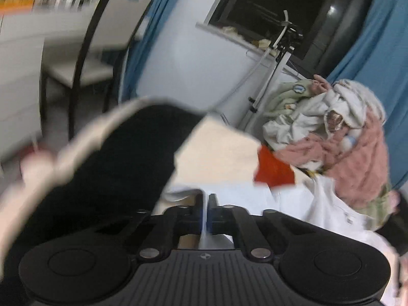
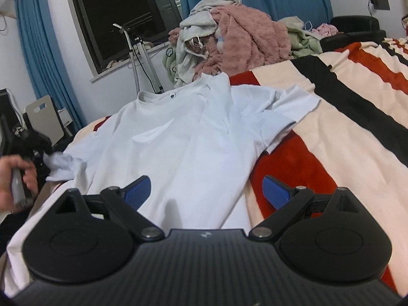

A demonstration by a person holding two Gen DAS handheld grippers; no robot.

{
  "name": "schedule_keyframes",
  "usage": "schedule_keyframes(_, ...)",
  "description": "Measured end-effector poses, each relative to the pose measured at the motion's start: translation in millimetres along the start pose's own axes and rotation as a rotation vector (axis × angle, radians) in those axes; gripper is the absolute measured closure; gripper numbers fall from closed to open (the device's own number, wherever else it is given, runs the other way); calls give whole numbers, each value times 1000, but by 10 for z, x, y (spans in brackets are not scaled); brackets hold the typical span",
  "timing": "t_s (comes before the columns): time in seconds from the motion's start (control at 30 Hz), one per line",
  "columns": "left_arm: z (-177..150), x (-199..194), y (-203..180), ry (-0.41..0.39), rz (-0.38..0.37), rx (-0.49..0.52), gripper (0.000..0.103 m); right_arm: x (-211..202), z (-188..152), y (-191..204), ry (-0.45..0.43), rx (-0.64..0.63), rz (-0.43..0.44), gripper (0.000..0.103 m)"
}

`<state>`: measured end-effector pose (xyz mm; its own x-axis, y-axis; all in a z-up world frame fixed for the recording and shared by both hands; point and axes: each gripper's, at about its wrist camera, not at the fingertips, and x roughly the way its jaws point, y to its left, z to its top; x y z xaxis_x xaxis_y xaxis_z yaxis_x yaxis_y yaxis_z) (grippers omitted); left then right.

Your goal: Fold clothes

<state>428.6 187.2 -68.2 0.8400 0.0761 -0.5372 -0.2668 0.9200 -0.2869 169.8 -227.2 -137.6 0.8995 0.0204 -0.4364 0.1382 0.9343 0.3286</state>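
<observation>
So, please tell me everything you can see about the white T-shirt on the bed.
The T-shirt is plain white, thin-looking fabric, short-sleeved, with a round collar and a small dark tag inside the neck. It lies spread out, mildly wrinkled, on the striped blanket, collar toward the clothes pile. One sleeve lies flat on the blanket; the other is pinched in the shut left hand-held gripper. The open right hand-held gripper hovers over the hem.
</observation>
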Motion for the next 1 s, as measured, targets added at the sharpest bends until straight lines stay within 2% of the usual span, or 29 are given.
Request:
schedule_keyframes(0.07, 265, 51, -132, -70, 61, 89, 102, 20, 18, 4, -15, 6, 0, 7)
schedule_keyframes(0.17, 585, 237, -345, -155, 198, 221, 102, 21, 49, -9, -42, 29, 9, 7)
schedule_keyframes(0.3, 666, 750, -532, -137, 355, 359, 102, 58, 66, 0, -70, 15, -4, 7)
schedule_keyframes(0.33, 637, 884, -537, -110, 365, 357, 101, 81, 64, 8, -71, 5, -11, 7)
schedule_keyframes(0.37, 590, 996, -518, -76, 355, 333, 101, 109, 59, 17, -69, -7, -17, 7)
schedule_keyframes(0.43, 514, 1103, -486, -48, 346, 304, 92, 159, 43, 35, -64, -28, -22, 7)
schedule_keyframes(0.5, 452, 1157, -464, -30, 338, 293, 77, 200, 27, 54, -57, -46, -22, 7)
schedule_keyframes(0.67, 420, 706, -375, 3, 268, 271, 46, 232, 22, 93, -49, -68, -11, 7)
schedule_keyframes(0.77, 362, 354, -323, 28, 220, 253, 41, 200, 35, 115, -58, -73, -14, 7)
schedule_keyframes(0.8, 310, 157, -299, 54, 207, 240, 35, 174, 41, 124, -63, -76, -15, 7)
schedule_keyframes(0.83, 259, -45, -273, 85, 196, 226, 34, 138, 49, 134, -68, -80, -14, 7)
schedule_keyframes(1.0, -93, -1026, -91, 255, 129, 192, 34, -83, 91, 181, -104, -106, -15, 7)
